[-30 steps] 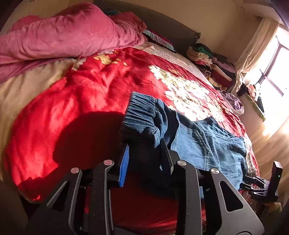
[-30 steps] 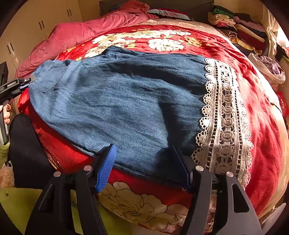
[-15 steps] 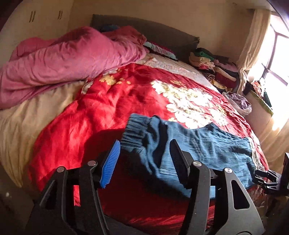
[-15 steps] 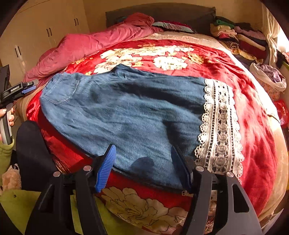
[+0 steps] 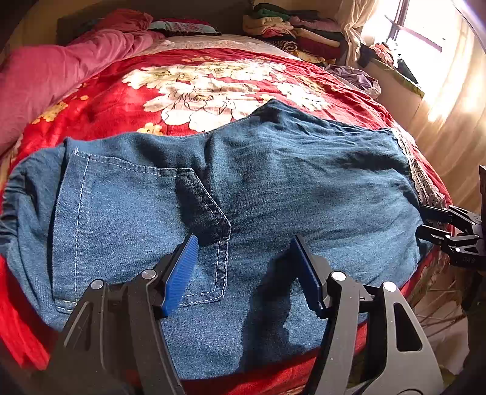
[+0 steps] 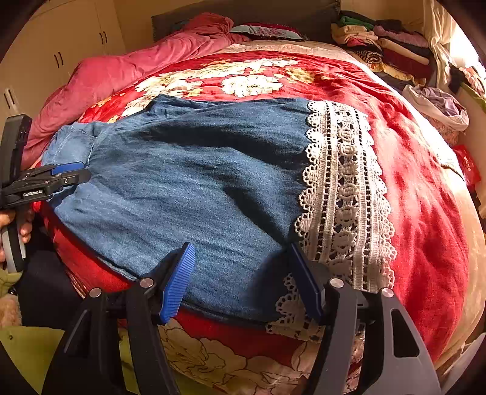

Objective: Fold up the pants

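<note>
Blue denim pants [image 5: 273,188] with a white lace cuff [image 6: 343,194] lie spread flat on the red flowered bedspread [image 5: 206,79]. The waistband is at the left in the left wrist view, the lace hem at the right. My left gripper [image 5: 243,261] is open and empty, over the back pocket [image 5: 136,218] near the waist. My right gripper [image 6: 240,270] is open and empty, over the near edge of the leg beside the lace. Each gripper shows in the other's view: the left gripper [image 6: 66,174] and the right gripper [image 5: 437,224].
A pink duvet [image 6: 127,66] is heaped at the bed's far left. Stacked folded clothes [image 6: 379,45] sit at the far right corner. A bag of laundry [image 6: 437,106] and a sunlit window [image 5: 410,27] are on the right. Cupboards [image 6: 60,45] stand behind.
The pants now lie flat and spread rather than bunched at the waist. My left gripper has moved over the back pocket and swung right. My right gripper has come closer over the leg.
</note>
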Demonstrator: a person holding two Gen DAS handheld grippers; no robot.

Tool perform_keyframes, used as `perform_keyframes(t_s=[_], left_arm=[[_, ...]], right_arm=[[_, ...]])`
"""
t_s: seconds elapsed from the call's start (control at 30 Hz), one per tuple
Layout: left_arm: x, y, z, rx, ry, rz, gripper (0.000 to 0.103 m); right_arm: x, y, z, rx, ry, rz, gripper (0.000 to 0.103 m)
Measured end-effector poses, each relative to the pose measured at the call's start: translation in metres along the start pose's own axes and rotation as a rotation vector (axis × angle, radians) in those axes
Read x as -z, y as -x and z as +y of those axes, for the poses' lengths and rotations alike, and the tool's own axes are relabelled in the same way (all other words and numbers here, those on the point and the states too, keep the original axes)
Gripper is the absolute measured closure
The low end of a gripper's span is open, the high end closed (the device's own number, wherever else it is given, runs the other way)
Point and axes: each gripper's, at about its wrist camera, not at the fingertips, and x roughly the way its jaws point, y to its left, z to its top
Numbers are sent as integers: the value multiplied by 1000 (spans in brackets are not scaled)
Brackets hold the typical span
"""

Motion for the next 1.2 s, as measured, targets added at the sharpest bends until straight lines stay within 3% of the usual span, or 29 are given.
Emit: perform_keyframes(t_s=[0.17,0.27,0.47,0.7,0.77,0.87,0.93,1.03,1.2], left_arm=[[-24,29,-8,77,-6,-66,46],[-53,25,-16,71,-43,-72,46],[-111,-28,-15,105,-35,27,46],[-139,-84,-14,125,-64,115,47],[-138,-96,-12,157,-58,132,55],[-135,-100,-19,246,-68,140,98],[-135,-92,-26,235,-100,102,100],[-145,-78,-16,249,-63,25,101],[-135,-111,-19,178,-81,89,99]], right_arm=[[-8,20,2,-57,-2,-85,40],[-20,25,5,-47,20,-128,37],[-44,14,3,-40,35,-134,37],[-53,-9,-11,-10,11,-88,37],[-49,-19,-19,-16,-18,-52,37],[-42,-25,-21,-20,-26,-55,37],[-39,-25,-20,-13,-19,-59,37],[-38,-25,-21,-19,-26,-62,37],[-40,-26,-21,-21,-25,-48,37]])
